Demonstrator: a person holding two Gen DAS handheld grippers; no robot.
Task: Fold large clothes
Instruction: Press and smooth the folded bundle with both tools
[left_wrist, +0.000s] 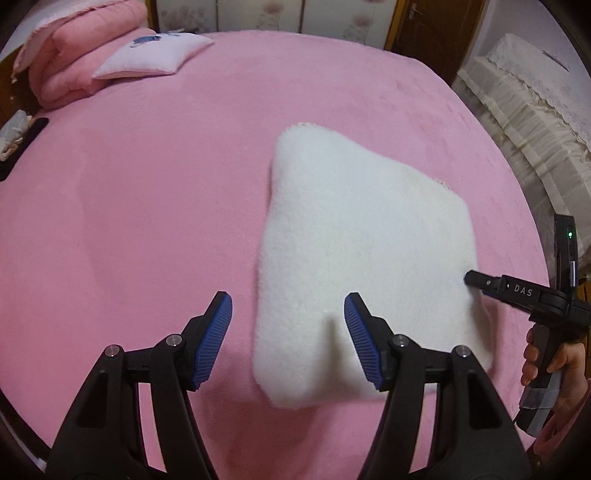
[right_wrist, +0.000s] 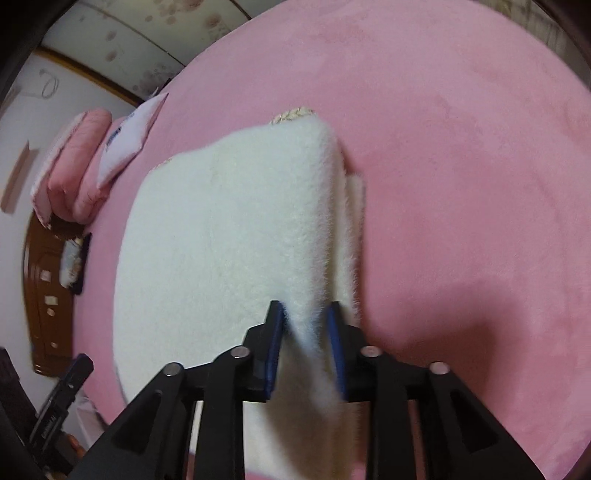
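Two grippers work one white fleece garment, which lies already folded into a thick, roughly square bundle on the pink bedspread, right of the bed's middle in the left wrist view. The right gripper has its blue pads closed narrowly on a ridge of fleece at the bundle's near right edge, where a doubled layer shows beside it. The left gripper hangs with its fingers spread wide and holding nothing; the bundle's near left corner sits between and just beyond its fingertips, its right finger over the fleece. So the garment lies ahead and slightly right of the left fingers, its longer side running away toward the folded pink quilt and small pillow at the headboard end. My judgement: the right hand, already gripping, leads any further fold or lift, and the left would need to close on that corner to share it. No container is in view.
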